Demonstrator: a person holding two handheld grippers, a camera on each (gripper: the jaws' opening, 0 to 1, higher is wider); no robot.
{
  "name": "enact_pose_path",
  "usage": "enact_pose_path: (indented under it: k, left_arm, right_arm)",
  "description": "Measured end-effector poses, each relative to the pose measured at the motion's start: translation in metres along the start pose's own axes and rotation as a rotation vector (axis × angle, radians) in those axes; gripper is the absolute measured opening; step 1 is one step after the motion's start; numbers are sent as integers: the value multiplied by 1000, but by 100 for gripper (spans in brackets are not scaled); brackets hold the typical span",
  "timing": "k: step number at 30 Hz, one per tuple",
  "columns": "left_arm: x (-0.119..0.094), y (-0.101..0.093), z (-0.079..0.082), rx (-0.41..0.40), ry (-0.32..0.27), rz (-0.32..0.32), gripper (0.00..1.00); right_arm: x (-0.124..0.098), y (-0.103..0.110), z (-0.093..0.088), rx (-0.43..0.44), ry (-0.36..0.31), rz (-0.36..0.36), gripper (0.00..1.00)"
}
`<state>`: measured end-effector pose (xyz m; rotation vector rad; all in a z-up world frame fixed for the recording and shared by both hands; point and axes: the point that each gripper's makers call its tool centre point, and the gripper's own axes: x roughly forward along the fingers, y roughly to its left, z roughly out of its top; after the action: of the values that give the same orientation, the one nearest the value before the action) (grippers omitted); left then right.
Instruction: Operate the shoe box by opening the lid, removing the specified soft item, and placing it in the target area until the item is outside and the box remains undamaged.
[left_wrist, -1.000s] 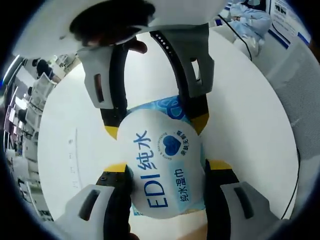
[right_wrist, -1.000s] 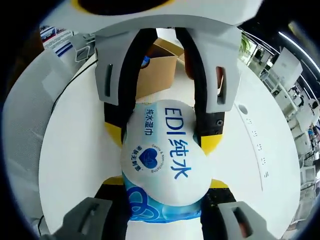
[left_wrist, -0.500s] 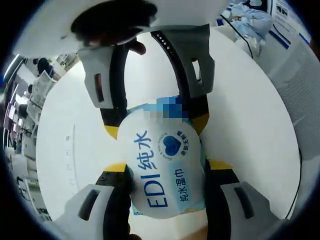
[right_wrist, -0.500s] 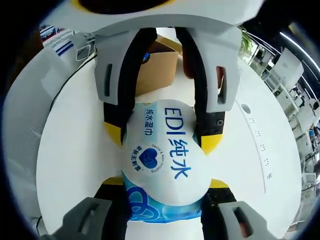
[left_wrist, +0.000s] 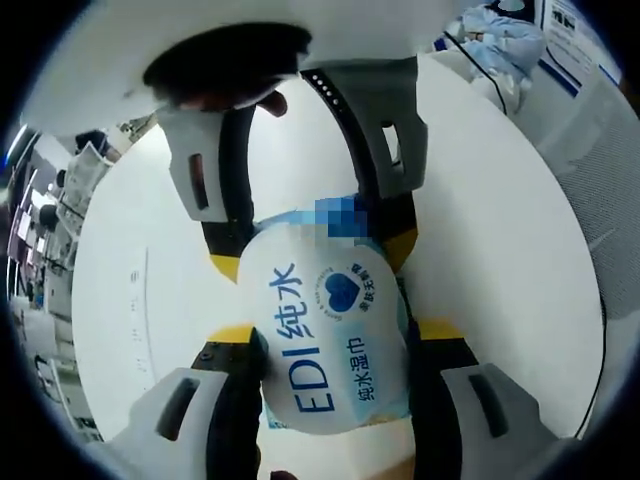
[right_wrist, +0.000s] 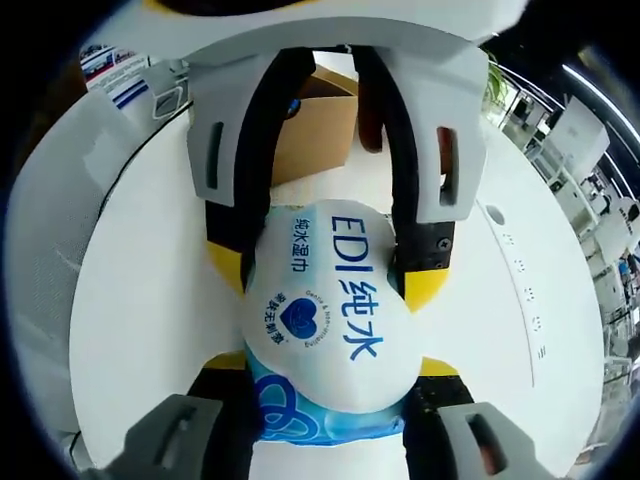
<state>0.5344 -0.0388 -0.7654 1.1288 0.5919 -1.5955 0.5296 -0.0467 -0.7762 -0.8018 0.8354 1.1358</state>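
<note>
The pack of wet wipes (left_wrist: 325, 335) is a soft, puffed pouch, white on its printed face with blue lettering "EDI", Chinese characters and a dark blue heart emblem, and a light blue patterned band at one end (right_wrist: 325, 415). It sits over the round white table (left_wrist: 500, 250), held from two opposite ends at once.

In the left gripper view, the left gripper (left_wrist: 335, 345) has its yellow-tipped jaws pinching the pack's lettered end, while the right gripper (left_wrist: 305, 250) reaches in from the far side of the pack and clamps the blue-banded end.

In the right gripper view, the right gripper (right_wrist: 335, 375) pinches the pack's blue-banded end, and the left gripper (right_wrist: 325, 285) grips the far, lettered end. The pack bulges between the four jaw tips.

Beyond the pack in this view, a brown cardboard shoe box (right_wrist: 315, 125) stands on the table (right_wrist: 150, 290), well apart from the pack.
</note>
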Motion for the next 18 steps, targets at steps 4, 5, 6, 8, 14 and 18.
enact_pose_path:
  k: [4, 5, 6, 8, 14, 18]
  left_arm:
    - [0, 0, 1, -1, 0, -1, 58]
    - [0, 0, 1, -2, 0, -1, 58]
    - [0, 0, 1, -5, 1, -2, 58]
    - [-1, 0, 1, -10, 3, 0, 58]
    - [-4, 1, 0, -7, 8, 8, 58]
    - [-8, 0, -2, -15, 20, 10, 58]
  right_arm:
    - [-1, 1, 0, 0, -1, 0, 57]
    - [-1, 1, 0, 0, -1, 0, 57]
    - [-2, 1, 0, 6, -1, -1, 57]
    - [-3, 1, 0, 9, -2, -2, 56]
    - [-7, 1, 3, 12, 1, -6, 56]
    - [-10, -1, 5, 9, 3, -14, 56]
